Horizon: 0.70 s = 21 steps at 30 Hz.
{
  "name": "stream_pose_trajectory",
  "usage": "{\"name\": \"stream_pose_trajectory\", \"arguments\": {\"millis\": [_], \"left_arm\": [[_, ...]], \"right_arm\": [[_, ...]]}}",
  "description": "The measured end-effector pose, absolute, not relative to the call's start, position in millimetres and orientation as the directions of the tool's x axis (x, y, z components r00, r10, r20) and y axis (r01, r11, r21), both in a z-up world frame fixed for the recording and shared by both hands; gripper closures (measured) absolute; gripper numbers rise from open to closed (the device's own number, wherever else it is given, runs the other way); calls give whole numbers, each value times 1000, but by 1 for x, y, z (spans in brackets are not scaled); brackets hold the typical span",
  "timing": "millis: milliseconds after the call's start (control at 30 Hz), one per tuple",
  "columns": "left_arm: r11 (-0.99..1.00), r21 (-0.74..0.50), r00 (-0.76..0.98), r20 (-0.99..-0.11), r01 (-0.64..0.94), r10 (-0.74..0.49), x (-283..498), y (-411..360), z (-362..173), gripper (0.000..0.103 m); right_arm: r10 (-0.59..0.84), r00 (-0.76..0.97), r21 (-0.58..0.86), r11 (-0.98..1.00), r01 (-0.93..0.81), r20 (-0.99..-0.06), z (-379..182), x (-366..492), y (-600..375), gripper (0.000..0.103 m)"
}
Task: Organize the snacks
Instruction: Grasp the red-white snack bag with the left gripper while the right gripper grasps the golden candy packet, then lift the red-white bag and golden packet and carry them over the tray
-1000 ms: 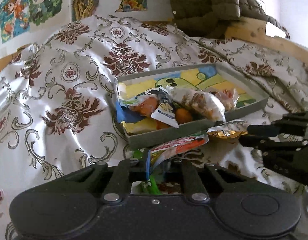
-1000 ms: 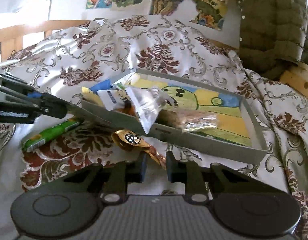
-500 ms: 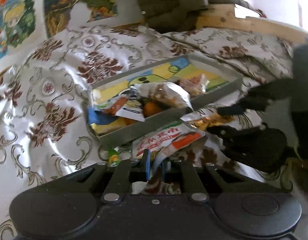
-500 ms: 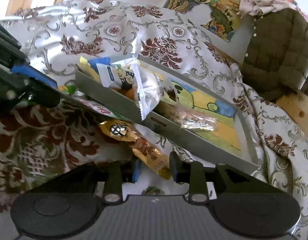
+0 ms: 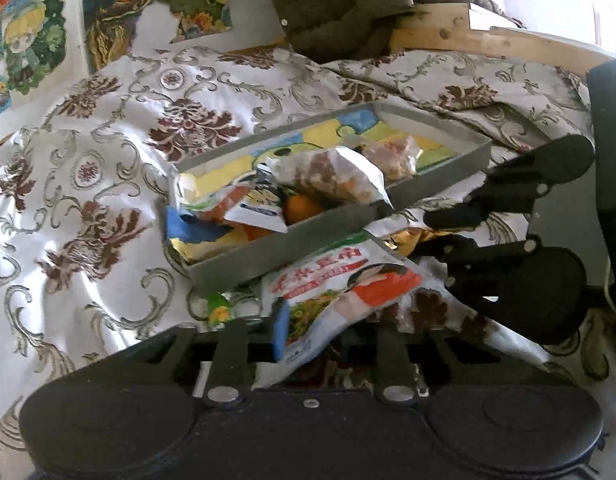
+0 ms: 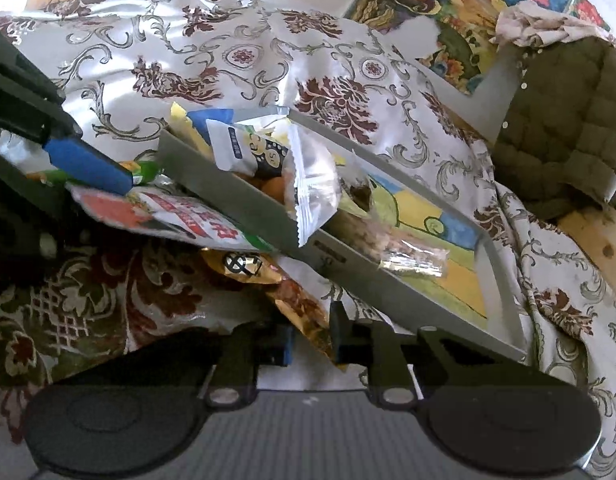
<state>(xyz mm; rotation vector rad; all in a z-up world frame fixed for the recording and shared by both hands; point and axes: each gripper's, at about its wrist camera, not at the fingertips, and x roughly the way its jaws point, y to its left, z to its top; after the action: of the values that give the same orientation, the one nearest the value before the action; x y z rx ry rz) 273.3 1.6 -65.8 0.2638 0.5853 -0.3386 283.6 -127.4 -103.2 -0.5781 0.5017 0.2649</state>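
Left gripper: jaws narrow and opening, with the near corner of the red-and-white snack packet between them. The blue pad lies against the packet's left face; whether the other pad presses cannot be told. The packet slants up and away from the jaws, its far edge tucked under the near wall of the grey tray.

Right gripper: jaws narrow and closing around the near tail of the gold snack wrapper. The pads sit close on either side of the foil; a firm pinch looks likely but is not certain. The wrapper runs from the jaws up and left, under the tray's near wall and partly beneath the red-and-white packet.

Beyond: the tray sits on the patterned bedspread, already holding several snacks, among them a clear bag of brown pieces, a white sachet and something orange. A green stick packet lies on the bedspread just left of the left gripper.

Step in hand, as judged: picking loose snacks from the bed to load into the tray. Next move calls for lifting each packet clear of the tray wall, carrying it over the rim and releasing into the open far half.
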Motion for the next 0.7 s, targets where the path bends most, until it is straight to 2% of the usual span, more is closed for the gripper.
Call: {"name": "stream_pose_trajectory", "arguments": {"millis": [67, 200, 433, 700], "left_arm": [[915, 149, 784, -577, 376, -228, 272, 2, -63, 89], [915, 167, 785, -582, 368, -210, 267, -1, -57, 93], [933, 101, 774, -593, 346, -223, 261, 5, -44, 99], [950, 12, 773, -585, 312, -246, 256, 15, -37, 99]], "right_arm": [[103, 843, -442, 815, -375, -528, -101, 284, -129, 91], [107, 840, -429, 821, -376, -532, -96, 279, -130, 93], [110, 842, -439, 814, -381, -527, -89, 263, -129, 98], [101, 854, -431, 829, -355, -510, -81, 257, -135, 102]]}}
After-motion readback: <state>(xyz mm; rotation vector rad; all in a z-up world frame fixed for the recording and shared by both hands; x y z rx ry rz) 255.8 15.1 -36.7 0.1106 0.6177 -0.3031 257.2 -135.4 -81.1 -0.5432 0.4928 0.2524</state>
